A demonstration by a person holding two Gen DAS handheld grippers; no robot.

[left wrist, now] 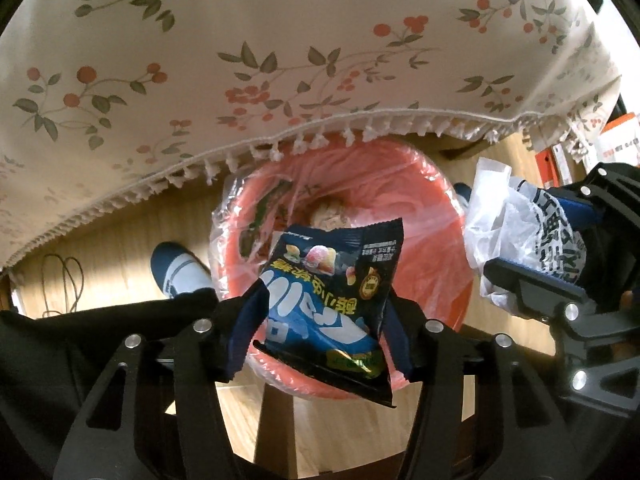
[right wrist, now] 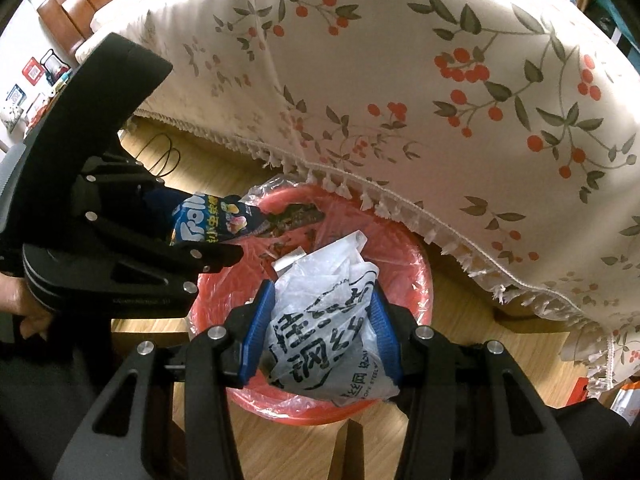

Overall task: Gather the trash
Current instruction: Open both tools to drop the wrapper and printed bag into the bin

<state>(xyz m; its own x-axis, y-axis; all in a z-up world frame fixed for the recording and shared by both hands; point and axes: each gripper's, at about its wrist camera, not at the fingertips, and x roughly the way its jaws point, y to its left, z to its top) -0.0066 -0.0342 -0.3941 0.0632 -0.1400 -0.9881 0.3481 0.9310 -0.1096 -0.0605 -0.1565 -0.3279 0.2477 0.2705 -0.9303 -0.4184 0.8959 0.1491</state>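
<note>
Wooden flooring (left wrist: pixel 120 248) underlies both grippers: left gripper (left wrist: pixel 320 332) loosely straddling a dark-blue snack packet (left wrist: pixel 328 296), right gripper (right wrist: pixel 322 336) pinching a white plastic bag (right wrist: pixel 320 320) printed "STEEL", above the plastic-lined red bin (right wrist: pixel 420 280) beside a fringed cherry-print tablecloth (right wrist: pixel 400 80).

Light: bright and warm on the tablecloth (left wrist: pixel 280 40) and floor (left wrist: pixel 120 248).
Shadow: the grippers' black frames and the lower corners are dark, with little detail.
Glare: sheen on the bin liner (right wrist: pixel 416 292) and the white bag (right wrist: pixel 320 332).
Distortion: strong fisheye; the cloth's fringe bows, black corners ring both views.
Focus: sharp at centre, softer toward the edges.
</note>
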